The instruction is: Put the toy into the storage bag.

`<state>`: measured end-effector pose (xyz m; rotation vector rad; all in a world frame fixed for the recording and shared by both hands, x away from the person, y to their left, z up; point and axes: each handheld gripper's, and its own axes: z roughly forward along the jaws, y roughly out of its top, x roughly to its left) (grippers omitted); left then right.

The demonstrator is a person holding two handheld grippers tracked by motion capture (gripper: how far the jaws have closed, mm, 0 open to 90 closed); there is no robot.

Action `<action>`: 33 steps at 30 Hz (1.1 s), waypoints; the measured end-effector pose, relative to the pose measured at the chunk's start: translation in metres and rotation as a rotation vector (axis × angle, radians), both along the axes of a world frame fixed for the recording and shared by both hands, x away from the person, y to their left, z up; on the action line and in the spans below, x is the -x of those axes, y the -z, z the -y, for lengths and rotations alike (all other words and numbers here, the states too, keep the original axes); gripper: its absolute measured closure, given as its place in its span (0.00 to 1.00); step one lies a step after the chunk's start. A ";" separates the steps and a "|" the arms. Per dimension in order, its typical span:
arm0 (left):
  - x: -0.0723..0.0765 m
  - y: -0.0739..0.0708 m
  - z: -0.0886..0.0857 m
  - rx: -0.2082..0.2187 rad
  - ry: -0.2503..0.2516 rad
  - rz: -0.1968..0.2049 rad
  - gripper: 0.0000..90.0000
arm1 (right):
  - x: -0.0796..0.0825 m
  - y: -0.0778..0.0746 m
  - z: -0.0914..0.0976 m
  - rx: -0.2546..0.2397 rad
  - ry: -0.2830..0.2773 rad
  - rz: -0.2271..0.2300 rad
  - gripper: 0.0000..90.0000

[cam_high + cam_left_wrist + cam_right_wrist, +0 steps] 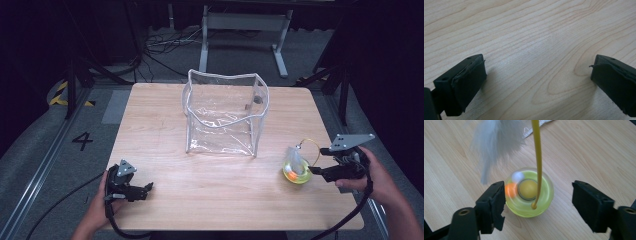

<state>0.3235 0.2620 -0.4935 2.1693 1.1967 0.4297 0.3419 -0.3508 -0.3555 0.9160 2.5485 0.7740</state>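
Right gripper (539, 202): jaws wide apart, one on each side of the toy, holding nothing. One jaw is very close to the toy's side; whether it touches, I cannot tell. In the high view the right gripper (312, 170) sits just beside the toy at the right edge of the table, held in the right hand (372, 177).

Left gripper (537, 75): jaws wide apart over bare wood, nothing between them. In the high view the left gripper (149, 187) is low at the near left part of the table, held in the left hand (97, 200).

Toy (529, 193): a round yellow-green dome with a yellow centre, an orange ball and a white ball inside. A thin yellow wand (537, 157) rises from it, with a grey feather (496, 142) hanging. It stands on the table, near the right edge (296, 167).

Clear bag (225, 112): transparent, open at the top, white edges, standing upright in the middle far part of the table, well apart from both grippers.

Table (210, 190): light wood.
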 end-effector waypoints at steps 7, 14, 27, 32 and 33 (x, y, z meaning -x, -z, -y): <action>0.000 0.000 0.000 0.000 -0.005 -0.001 0.01 | -0.010 -0.016 -0.010 0.028 -0.024 -0.043 0.53; 0.000 0.000 0.000 0.001 -0.004 -0.001 0.01 | -0.012 -0.032 -0.014 0.070 -0.044 -0.060 0.96; 0.000 0.000 0.000 0.001 -0.007 0.000 0.01 | -0.018 -0.045 -0.019 0.110 -0.063 -0.078 0.98; 0.000 0.000 0.000 0.001 -0.007 0.000 0.01 | -0.021 -0.057 -0.021 0.119 -0.069 -0.068 0.98; 0.000 0.000 0.000 0.001 -0.007 0.000 0.01 | -0.021 -0.060 -0.022 0.121 -0.069 -0.063 0.98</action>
